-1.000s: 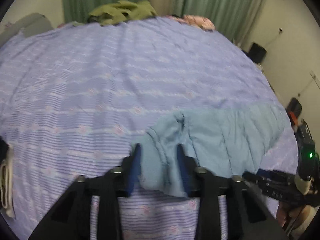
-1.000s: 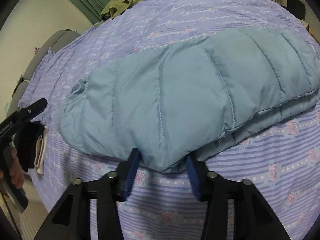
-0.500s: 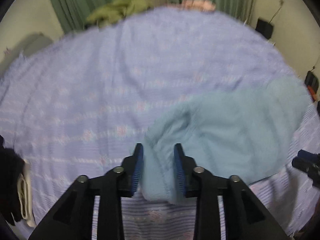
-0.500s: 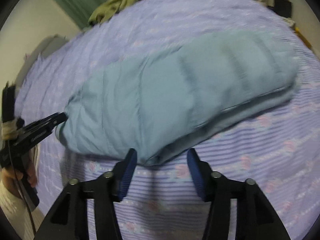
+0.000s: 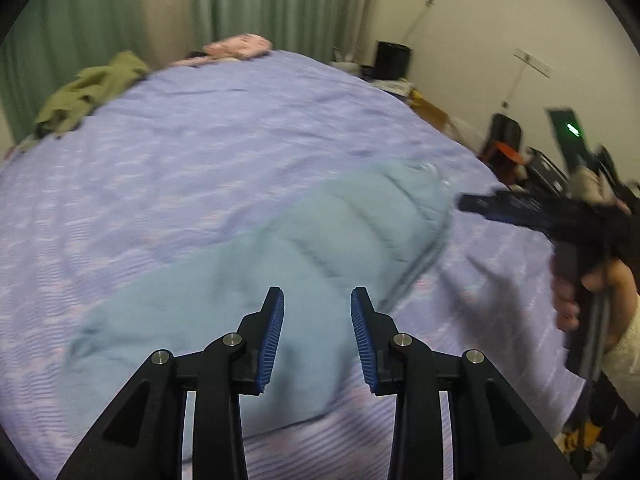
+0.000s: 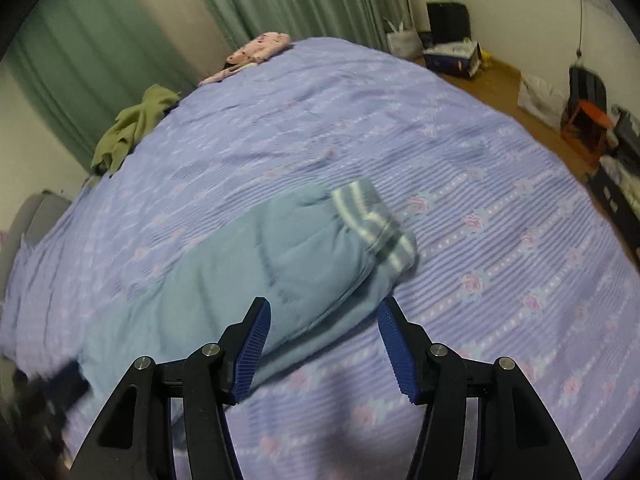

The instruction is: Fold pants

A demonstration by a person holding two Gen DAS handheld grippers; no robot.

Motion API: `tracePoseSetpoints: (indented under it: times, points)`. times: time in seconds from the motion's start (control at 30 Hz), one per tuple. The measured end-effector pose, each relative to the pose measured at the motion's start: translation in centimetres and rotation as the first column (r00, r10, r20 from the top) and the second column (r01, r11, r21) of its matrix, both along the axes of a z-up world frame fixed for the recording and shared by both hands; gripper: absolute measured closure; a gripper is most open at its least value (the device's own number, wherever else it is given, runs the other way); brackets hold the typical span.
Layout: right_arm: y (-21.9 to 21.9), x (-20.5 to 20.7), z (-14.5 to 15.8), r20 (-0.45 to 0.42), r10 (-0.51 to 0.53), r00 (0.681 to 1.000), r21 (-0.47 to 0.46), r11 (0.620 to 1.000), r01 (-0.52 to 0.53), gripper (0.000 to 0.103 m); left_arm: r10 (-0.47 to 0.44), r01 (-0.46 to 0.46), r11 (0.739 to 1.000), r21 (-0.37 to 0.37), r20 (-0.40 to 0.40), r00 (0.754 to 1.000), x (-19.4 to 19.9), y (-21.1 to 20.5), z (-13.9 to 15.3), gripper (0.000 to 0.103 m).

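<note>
The light blue quilted pants (image 5: 280, 280) lie folded in a long band on the purple floral bedspread (image 5: 200, 152). In the right wrist view the pants (image 6: 260, 276) end in a striped white cuff (image 6: 376, 220). My left gripper (image 5: 317, 344) is open and empty, lifted just above the pants. My right gripper (image 6: 324, 352) is open and empty, above the pants' near edge. The right gripper also shows in the left wrist view (image 5: 520, 208), held by a hand off the bed's right side.
An olive green garment (image 5: 88, 88) and a pink cloth (image 5: 236, 46) lie at the bed's far edge by green curtains (image 5: 280, 0). Boxes, a black bin (image 6: 448, 20) and an orange stool (image 6: 588, 120) stand on the floor to the right.
Both grippers have let go of the pants, opened and pulled up and back. The pants now lie flat on the bed.
</note>
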State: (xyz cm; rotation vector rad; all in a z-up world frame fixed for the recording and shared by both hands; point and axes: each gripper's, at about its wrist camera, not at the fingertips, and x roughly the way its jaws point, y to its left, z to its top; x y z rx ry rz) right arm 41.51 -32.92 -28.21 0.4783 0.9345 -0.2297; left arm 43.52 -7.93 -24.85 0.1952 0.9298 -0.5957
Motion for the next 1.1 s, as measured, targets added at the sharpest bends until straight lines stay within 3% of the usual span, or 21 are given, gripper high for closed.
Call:
tracePoseSetpoints:
  times: [0.13,0.2,0.27,0.47,0.5,0.57,0.63,0.7,0.8,0.9,0.97,1.03,1.1]
  points:
    - [-2.3,1.3,-1.7,-0.029,-0.057,0.998,0.059,0.997,0.059,0.046,-0.039,0.039,0.999,0.026,-0.017,0.999,-0.7,-3.5,-1.7,0.062]
    - [-3.0,1.7,-2.1,-0.021,-0.07,0.997,0.088,0.994,0.071,0.046,-0.073,0.072,0.994,0.085,0.003,0.997,-0.9,-5.1,-2.8,0.059]
    - [-3.1,2.3,-2.4,-0.016,-0.071,0.997,0.093,0.993,0.072,0.046,-0.095,0.09,0.986,0.138,0.029,0.995,-1.1,-6.1,-3.9,0.048]
    - [-3.9,3.9,-4.4,-0.034,-0.063,0.997,0.152,0.986,0.067,0.046,-0.137,0.13,0.969,0.21,0.021,0.99,-0.8,-7.5,-6.7,0.047]
    - [-4.0,4.1,-4.7,-0.033,-0.064,0.997,0.175,0.982,0.069,0.046,-0.141,0.135,0.968,0.211,0.012,0.99,-0.6,-7.6,-7.0,0.048]
    - [-4.1,4.5,-5.1,-0.031,-0.064,0.997,0.2,0.977,0.068,0.046,-0.139,0.134,0.967,0.215,0.009,0.99,-0.4,-7.5,-7.3,0.076]
    - [-4.0,5.0,-5.4,-0.027,-0.054,0.998,0.207,0.977,0.058,0.062,-0.137,0.138,0.97,0.202,-0.016,0.99,-0.2,-7.2,-7.6,0.084]
    - [-3.9,5.1,-5.4,-0.04,-0.044,0.998,0.184,0.982,0.051,0.076,-0.13,0.137,0.977,0.166,-0.051,0.99,0.2,-6.8,-7.5,0.087]
    - [-3.6,3.8,-3.8,-0.002,-0.048,0.999,0.134,0.99,0.048,0.077,-0.123,0.132,0.985,0.115,-0.081,0.989,0.3,-6.4,-6.7,0.088]
    - [-3.6,3.4,-4.3,-0.036,-0.045,0.998,0.087,0.995,0.048,0.077,-0.123,0.134,0.985,0.109,-0.109,0.986,0.3,-6.6,-7.1,0.088]
    - [-4.0,3.5,-5.7,-0.076,-0.04,0.996,0.093,0.995,0.047,0.076,-0.126,0.14,0.983,0.119,-0.117,0.985,0.1,-6.7,-7.4,0.088]
    - [-4.0,3.5,-6.0,-0.091,-0.031,0.995,0.079,0.996,0.039,0.067,-0.124,0.138,0.982,0.125,-0.119,0.985,-0.1,-6.5,-7.5,0.086]
    - [-4.1,3.0,-5.2,-0.085,-0.051,0.995,0.047,0.997,0.055,0.045,-0.12,0.135,0.983,0.121,-0.125,0.985,-0.1,-6.3,-7.0,0.084]
